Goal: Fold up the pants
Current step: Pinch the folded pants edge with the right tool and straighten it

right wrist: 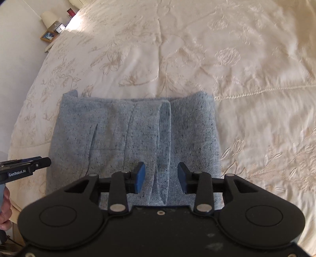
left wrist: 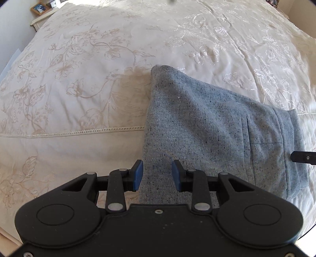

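The light blue speckled pants (left wrist: 207,126) lie folded into a compact rectangle on the cream embroidered bedspread (left wrist: 79,79). My left gripper (left wrist: 157,176) is open and empty, its blue pads over the folded pants' left edge. In the right wrist view the pants (right wrist: 122,138) show a pocket seam and a hemmed edge on top. My right gripper (right wrist: 161,178) is open and empty, hovering above the pants' near edge. The left gripper's tip (right wrist: 39,163) shows at the left of the right wrist view, beside the pants. The right gripper's tip (left wrist: 304,157) shows at the right edge of the left wrist view.
A lace seam (left wrist: 69,133) runs across the bedspread. A nightstand with a framed picture (right wrist: 49,36), a small clock (right wrist: 59,29) and a white lamp (right wrist: 48,18) stands at the bed's far left corner. A hand (right wrist: 4,207) shows at the left edge.
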A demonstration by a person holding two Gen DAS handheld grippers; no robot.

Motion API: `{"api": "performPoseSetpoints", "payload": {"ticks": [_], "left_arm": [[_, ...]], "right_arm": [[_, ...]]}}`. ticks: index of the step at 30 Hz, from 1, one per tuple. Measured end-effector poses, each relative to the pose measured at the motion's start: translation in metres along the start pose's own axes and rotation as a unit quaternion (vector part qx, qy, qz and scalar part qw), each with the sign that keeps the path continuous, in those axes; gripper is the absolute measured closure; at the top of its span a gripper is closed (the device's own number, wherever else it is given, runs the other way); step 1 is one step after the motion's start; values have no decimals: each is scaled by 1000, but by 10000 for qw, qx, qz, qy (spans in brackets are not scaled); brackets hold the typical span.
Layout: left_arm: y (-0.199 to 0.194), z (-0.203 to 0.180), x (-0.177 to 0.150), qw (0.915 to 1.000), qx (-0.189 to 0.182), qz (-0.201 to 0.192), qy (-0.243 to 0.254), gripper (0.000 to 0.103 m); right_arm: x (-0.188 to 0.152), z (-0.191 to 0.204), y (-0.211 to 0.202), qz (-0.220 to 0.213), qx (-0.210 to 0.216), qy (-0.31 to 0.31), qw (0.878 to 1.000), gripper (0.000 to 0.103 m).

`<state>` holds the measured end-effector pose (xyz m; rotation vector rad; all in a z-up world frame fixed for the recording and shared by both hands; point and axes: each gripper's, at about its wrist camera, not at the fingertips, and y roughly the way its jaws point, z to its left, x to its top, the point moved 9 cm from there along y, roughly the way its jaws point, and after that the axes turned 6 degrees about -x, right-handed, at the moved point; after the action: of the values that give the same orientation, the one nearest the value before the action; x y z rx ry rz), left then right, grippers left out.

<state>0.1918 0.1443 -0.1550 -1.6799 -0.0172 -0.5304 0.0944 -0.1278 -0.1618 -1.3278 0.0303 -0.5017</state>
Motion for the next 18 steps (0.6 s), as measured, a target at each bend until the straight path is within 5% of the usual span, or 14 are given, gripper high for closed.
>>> {"api": "performPoseSetpoints", "payload": {"ticks": [11,12,14,18], "left_arm": [[1,12,-4,9995,233,99,-206,63],[0,13,-5,9993,246,101,-250,63],[-2,16,-6,9991,263,89,-324,63],[-9,19,-6,9991,273,18,-338,63]], "right_arm": [[-9,-5,44,446,506,727,9951,60],[-9,-4,42,449,628,770,9940,63],[-8,3,36,398,761,654,9942,95],[-1,24,-3,-186,400,-294,9986,96]]}}
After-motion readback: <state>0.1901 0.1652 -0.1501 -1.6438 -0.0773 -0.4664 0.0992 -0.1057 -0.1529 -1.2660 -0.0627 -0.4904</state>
